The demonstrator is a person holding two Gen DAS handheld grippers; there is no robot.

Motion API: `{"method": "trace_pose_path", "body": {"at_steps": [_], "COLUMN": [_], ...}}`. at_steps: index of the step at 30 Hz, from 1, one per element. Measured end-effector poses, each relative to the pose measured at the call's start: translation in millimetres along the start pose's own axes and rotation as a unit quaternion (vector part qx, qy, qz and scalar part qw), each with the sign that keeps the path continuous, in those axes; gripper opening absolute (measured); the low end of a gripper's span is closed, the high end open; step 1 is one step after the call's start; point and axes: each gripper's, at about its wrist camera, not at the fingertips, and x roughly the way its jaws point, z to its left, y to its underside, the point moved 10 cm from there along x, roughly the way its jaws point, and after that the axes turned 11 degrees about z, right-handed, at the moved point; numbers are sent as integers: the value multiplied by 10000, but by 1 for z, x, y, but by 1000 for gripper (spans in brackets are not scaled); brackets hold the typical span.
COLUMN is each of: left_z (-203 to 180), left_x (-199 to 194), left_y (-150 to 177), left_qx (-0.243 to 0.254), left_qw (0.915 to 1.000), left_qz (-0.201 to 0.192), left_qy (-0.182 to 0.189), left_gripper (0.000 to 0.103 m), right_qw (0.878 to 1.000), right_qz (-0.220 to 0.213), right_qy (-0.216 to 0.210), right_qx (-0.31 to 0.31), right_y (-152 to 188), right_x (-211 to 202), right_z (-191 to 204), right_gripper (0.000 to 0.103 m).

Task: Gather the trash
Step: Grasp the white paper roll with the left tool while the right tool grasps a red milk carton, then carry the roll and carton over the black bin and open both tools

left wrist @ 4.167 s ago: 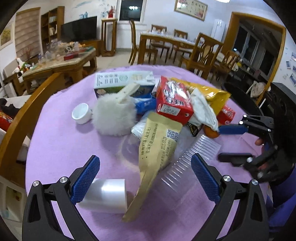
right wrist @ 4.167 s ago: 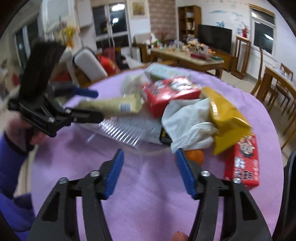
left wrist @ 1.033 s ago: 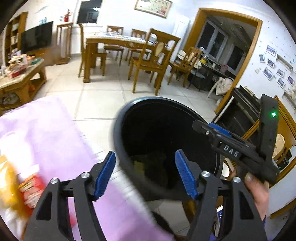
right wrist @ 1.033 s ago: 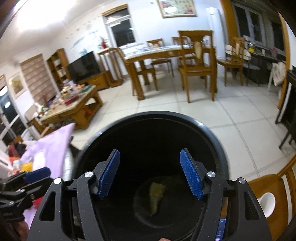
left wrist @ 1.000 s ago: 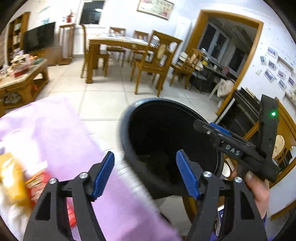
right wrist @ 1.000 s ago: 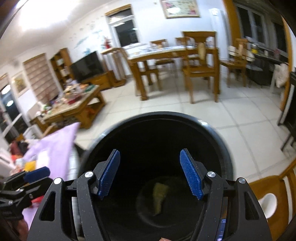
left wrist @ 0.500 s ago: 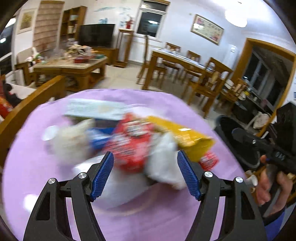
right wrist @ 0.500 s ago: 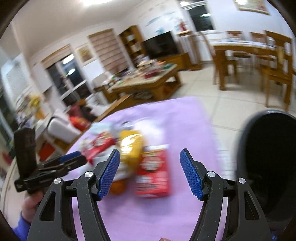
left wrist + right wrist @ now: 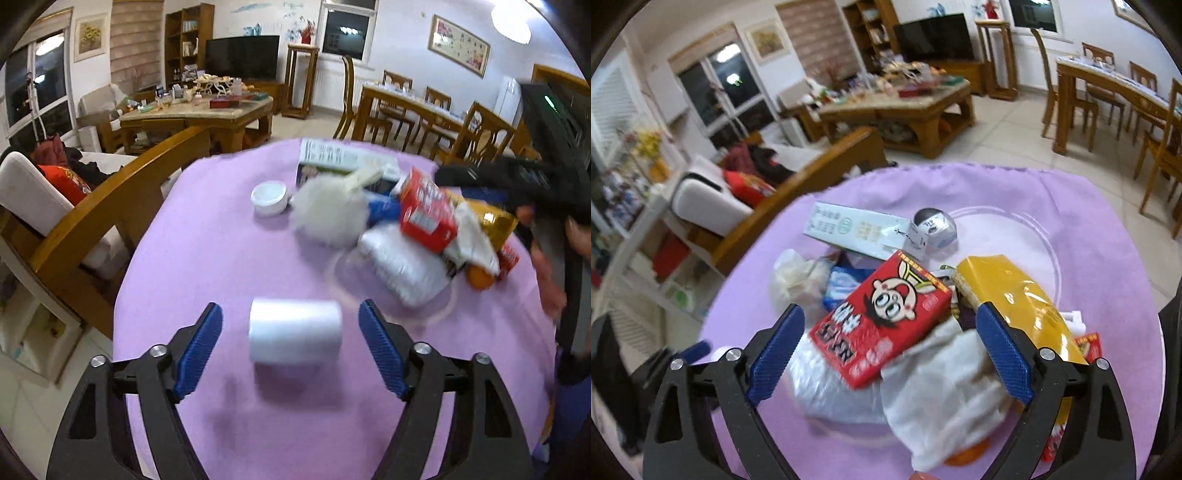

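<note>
While both grippers (image 9: 290,347) (image 9: 890,352) gape with nothing held, seemingly 10-odd pieces of trash, including a cup (image 9: 294,331) and red box (image 9: 881,319), await collection.

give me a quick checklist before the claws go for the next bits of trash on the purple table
1. Left claw open and empty: ok; its jaws have just been opening.
2. White cup lying on its side, lined up between the left fingers: ok.
3. Right claw open and empty: ok; its jaws have just been opening, nothing gripped.
4. Right target clear: not ok; red carton, white wrapper and yellow bag overlap in one pile.
5. Claws apart from each other: ok; they aim at different spots.
6. Bin in reach: cannot tell; not in view.
</note>
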Motion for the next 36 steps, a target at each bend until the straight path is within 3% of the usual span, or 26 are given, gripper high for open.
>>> {"method": "trace_pose_path", "body": {"at_steps": [6,7,8,9,10,12,13,24,29,36], "left_z": [15,15,14,13,12,12,13,5,-26,-90], "left_x": [16,19,18,16,16,20,19,-15,-39,-50], "left_y": [9,9,12,10,9,13,12,-4,-21,-42], "left_qx": [-53,-4,24,60,81,69,34,-145,1,322], "left_qw": [9997,9996,9996,9996,9995,9991,9991,9963,9936,9888], "left_qz": [218,268,271,228,230,288,244,-372,-713,-870], "left_qy": [1,33,98,171,179,288,343,766,877,1168], "left_gripper": [83,82,81,80,70,54,52,50,50,50], "right_qw": [9986,9982,9978,9971,9972,9979,9985,9957,9933,9909], "right_qz": [299,318,334,385,403,336,264,-637,-889,-1214], "right_qy": [404,454,512,587,555,461,358,-448,-564,-560], "right_qx": [-182,-219,-250,-280,-294,-310,-317,-507,-472,-186], "right_y": [-5,-4,-4,-1,1,2,3,7,13,28], "right_x": [35,40,44,48,54,56,53,-24,-54,-101], "right_z": [16,19,20,19,23,24,26,39,33,-22], "right_gripper": [91,80,60,54,52,52,52,52,52,52]}}
